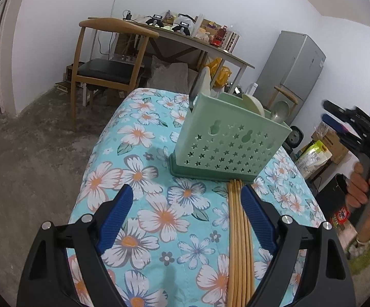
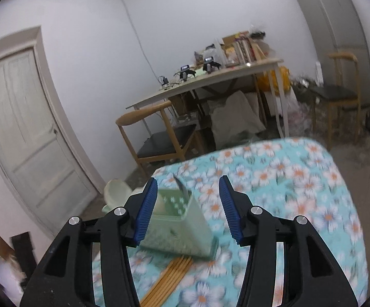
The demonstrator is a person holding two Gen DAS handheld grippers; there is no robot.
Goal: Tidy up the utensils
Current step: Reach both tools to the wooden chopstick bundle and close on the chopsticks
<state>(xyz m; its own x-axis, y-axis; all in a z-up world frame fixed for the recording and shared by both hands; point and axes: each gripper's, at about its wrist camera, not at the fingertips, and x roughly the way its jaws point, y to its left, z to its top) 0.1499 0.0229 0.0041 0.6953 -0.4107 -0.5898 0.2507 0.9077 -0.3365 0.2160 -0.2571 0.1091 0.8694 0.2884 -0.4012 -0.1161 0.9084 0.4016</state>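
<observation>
Sorting the cutlery looks part done: the green holder (image 1: 229, 138) already has a knife, a spoon and pale utensils standing in it, while the bundle of chopsticks (image 1: 238, 230) lies flat on the table (image 1: 144, 204), not yet put away. The holder stands near the table's far end, and the chopsticks' far tips touch or nearly touch its base.

The chopsticks run lengthwise down the table, long axis pointing from the near edge straight at the holder, sticks side by side.

The left gripper (image 1: 187, 199) hangs low over the floral cloth with its fingers wide apart; the bundle lies just inside its right finger, and nothing is pinched. The right gripper (image 2: 188, 204), held by a hand at the table's right side, has its fingers parted about halfway with nothing between the pads, the holder below them.

Next, I judge, one gripper must close across the bundle, tip it upright and drop it into a compartment.
</observation>
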